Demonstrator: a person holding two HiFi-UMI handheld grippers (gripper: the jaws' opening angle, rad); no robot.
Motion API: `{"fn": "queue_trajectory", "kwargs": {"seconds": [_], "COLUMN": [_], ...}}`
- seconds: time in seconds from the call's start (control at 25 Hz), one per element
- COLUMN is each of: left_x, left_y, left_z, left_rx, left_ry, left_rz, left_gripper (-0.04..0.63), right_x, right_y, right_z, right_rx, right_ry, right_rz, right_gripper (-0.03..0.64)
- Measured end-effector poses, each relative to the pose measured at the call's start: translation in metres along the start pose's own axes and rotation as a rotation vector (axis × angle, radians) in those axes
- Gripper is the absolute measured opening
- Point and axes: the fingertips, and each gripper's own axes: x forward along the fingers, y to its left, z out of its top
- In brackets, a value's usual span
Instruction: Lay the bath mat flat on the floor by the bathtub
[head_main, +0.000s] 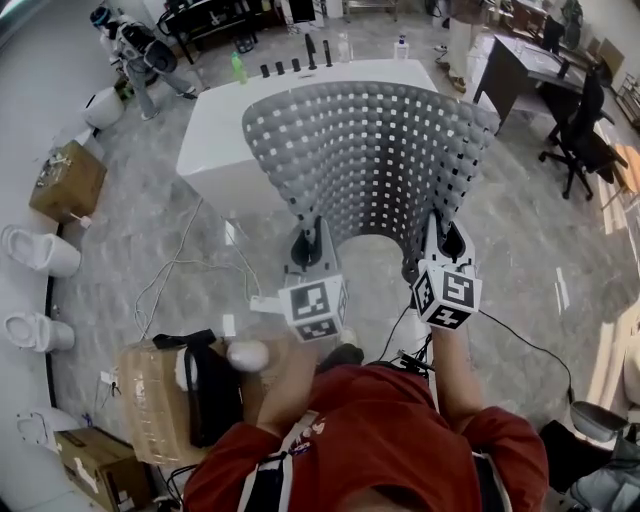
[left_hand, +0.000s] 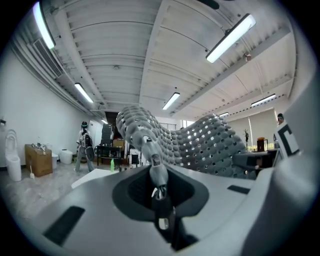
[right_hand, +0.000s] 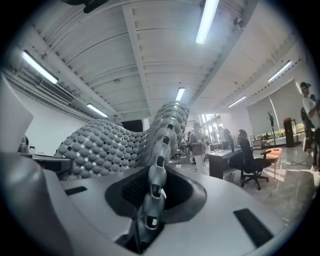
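A grey perforated rubber bath mat hung in the air between the left gripper and the right gripper. Each was clamped on a near corner of it, the left corner in the left jaws and the right corner in the right. Behind the mat stood a white rectangular bathtub, with what appeared to be small dark bottles along its far rim. Left of the tub a brown cardboard box sat on the pale stone floor, with two white ceramic toilets nearer and further left. Right of the tub stood a dark desk, a black office chair beside it.
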Motion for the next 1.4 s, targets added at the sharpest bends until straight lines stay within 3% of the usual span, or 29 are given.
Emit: {"fn": "queue_trajectory", "kwargs": {"seconds": [0.4, 0.8, 1.4], "left_x": [0.065, 0.097, 0.168], "left_y": [0.027, 0.050, 0.027], "left_z": [-0.003, -0.001, -0.017], "left_rx": [-0.038, -0.052, -0.038], "left_ry": [0.025, 0.025, 0.054], "left_rz": [-0.074, -0.110, -0.145], "left_gripper": [0.046, 0.046, 0.046], "right_x": [0.058, 0.091, 0.149], "right_y": [0.012, 0.028, -0.010], "right_z": [-0.001, 0.003, -0.021], "right_rx": [-0.031, -0.052, -0.029], "right_ry": [0.019, 0.009, 0.032], "right_rz": [-0.068, -0.100, -0.135], "right_gripper": [0.074, 0.074, 0.074]}}
